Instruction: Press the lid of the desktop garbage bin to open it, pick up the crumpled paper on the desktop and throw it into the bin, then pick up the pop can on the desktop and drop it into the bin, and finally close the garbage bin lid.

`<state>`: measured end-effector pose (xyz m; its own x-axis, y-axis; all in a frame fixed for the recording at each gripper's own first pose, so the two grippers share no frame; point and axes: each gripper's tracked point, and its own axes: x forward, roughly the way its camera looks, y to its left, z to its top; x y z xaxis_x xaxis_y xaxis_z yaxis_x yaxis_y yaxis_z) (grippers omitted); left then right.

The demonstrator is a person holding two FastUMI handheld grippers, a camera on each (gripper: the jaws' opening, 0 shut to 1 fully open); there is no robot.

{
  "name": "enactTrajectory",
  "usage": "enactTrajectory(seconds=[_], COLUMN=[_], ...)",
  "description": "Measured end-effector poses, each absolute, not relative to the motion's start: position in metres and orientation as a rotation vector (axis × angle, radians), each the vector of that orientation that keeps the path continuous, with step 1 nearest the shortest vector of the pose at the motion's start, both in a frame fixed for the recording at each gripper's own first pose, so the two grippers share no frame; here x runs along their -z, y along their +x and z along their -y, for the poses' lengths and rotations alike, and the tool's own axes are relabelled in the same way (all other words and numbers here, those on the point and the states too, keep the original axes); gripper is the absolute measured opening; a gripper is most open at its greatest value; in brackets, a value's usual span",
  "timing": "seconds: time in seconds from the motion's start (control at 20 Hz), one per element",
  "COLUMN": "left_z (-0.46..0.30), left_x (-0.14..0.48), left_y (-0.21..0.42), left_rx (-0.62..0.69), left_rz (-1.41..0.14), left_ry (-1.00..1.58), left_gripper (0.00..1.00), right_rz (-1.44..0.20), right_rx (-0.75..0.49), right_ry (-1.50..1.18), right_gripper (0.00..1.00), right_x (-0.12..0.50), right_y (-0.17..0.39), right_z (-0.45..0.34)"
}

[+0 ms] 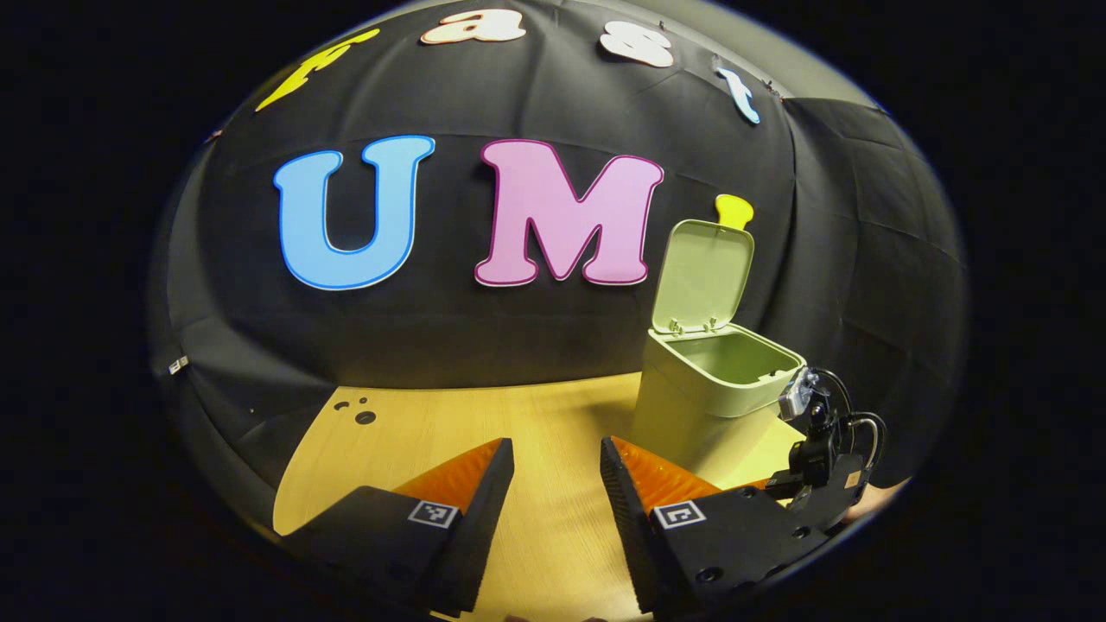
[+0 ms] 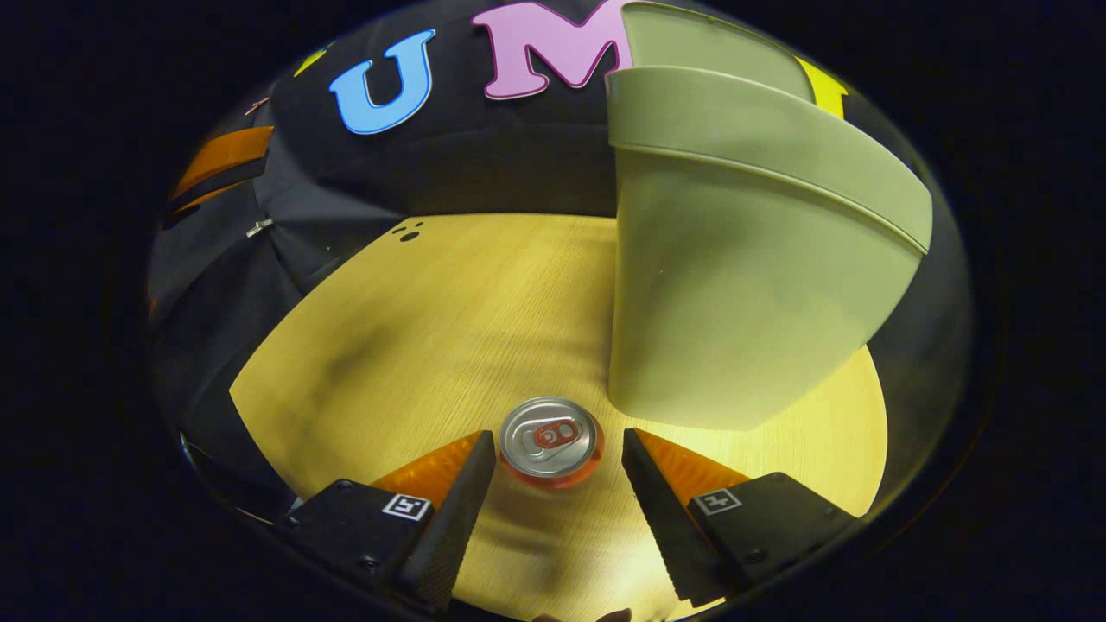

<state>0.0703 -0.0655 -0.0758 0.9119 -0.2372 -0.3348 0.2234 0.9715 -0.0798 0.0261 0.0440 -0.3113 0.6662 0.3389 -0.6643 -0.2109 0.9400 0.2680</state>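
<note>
**Right gripper straddles the pop can beside the open bin**

In the right gripper view, the right gripper [image 2: 559,471] is low over the wooden desk [image 2: 406,345] with its jaws spread wide. The pop can [image 2: 550,441] stands upright between the two fingers, its silver top and pull tab facing the camera. A gap shows on each side of the can, so neither finger presses on it. The can sits just beside the base of the garbage bin [image 2: 734,285], which rises to the right of it in this view and stands on the desk.

In the left gripper view, the left gripper [image 1: 557,471] is above the desk [image 1: 432,432] with its jaws wide apart and nothing between them. The garbage bin [image 1: 691,406] stands ahead and to the right, near the black cloth wall [image 1: 259,345]. Its lid [image 1: 702,276] is tipped up on the rear hinge, nearly upright, and the part of the bin's interior that can be seen looks bare. The other gripper's body, with a camera and cables, shows low at the right edge, just beside the bin. A few small dark holes [image 1: 361,411] mark the desk near its far left corner.
</note>
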Motion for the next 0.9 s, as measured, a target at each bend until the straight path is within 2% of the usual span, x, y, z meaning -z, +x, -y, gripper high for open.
enactTrajectory(seconds=[0.4, 0.45, 0.5, 0.6, 0.65, 0.7, 0.9], left_z=[0.047, 0.048, 0.048, 0.048, 0.048, 0.049, 0.053], left_x=[0.091, 0.092, 0.092, 0.095, 0.096, 0.096, 0.097], left_y=[0.072, 0.073, 0.073, 0.074, 0.073, 0.073, 0.072], left_rx=[0.197, 0.195, 0.195, 0.196, 0.196, 0.198, 0.208], left_rz=[-0.378, -0.381, -0.384, -0.388, -0.389, -0.39, -0.388], left_ry=[-0.058, -0.064, -0.069, -0.074, -0.075, -0.076, -0.084], left_gripper=[0.67, 0.67, 0.67, 0.67, 0.67, 0.67, 0.69], right_rz=[-0.842, -0.854, -0.851, -0.857, -0.856, -0.851, -0.818], right_rx=[-0.307, -0.303, -0.296, -0.278, -0.272, -0.267, -0.269], right_ry=[0.143, 0.142, 0.142, 0.133, 0.133, 0.132, 0.138], right_gripper=[0.94, 0.93, 0.86, 0.84, 0.8, 0.84, 0.83], right_x=[0.334, 0.335, 0.336, 0.336, 0.335, 0.332, 0.308], right_y=[0.034, 0.034, 0.037, 0.037, 0.037, 0.035, 0.032], right_z=[-0.053, -0.052, -0.051, -0.047, -0.044, -0.041, -0.037])
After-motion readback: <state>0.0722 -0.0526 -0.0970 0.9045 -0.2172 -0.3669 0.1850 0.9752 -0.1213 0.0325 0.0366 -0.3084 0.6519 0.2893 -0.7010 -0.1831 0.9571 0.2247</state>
